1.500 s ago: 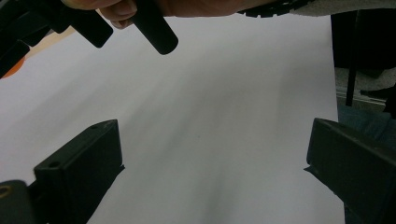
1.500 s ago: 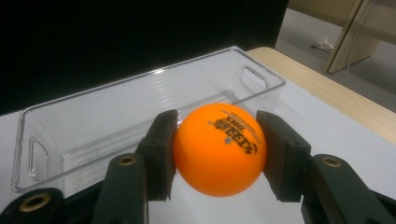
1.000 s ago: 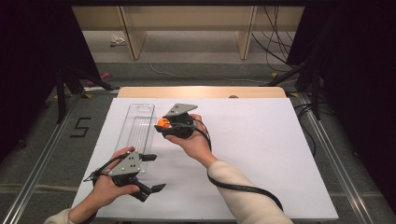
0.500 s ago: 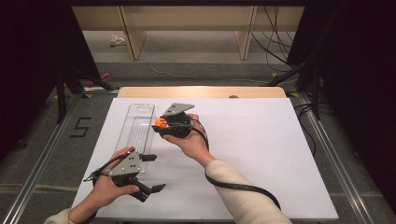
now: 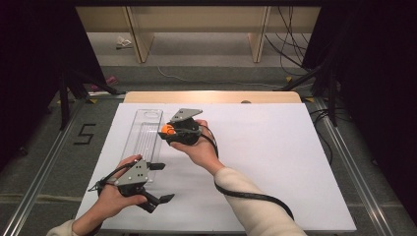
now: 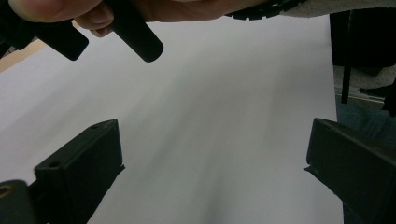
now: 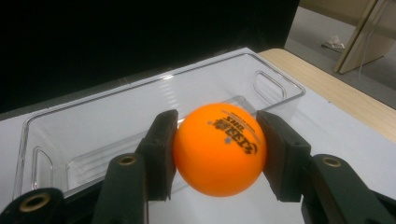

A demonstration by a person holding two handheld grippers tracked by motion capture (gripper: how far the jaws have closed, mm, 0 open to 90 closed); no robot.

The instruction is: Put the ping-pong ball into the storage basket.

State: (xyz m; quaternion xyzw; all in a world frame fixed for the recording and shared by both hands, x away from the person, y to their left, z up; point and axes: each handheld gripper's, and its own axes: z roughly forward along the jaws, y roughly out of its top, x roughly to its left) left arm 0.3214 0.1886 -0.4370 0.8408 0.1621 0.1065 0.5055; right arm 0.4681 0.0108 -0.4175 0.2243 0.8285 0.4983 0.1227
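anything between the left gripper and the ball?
Only the near end of the clear tray and bare white sheet, per high view. Ball sits in the right gripper; left gripper open.

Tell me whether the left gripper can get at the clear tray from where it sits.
Probably yes. The left gripper rests open on the white sheet, right by the near end of the clear tray, with nothing lying between them. The right gripper, shut on the orange ball, hangs beside the tray farther up.

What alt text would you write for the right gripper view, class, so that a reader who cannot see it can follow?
An orange ball with dark printed lettering is clamped between the two black jaws of the right tool. Just beyond it, a clear plastic tray with handle slots lies on a white table.
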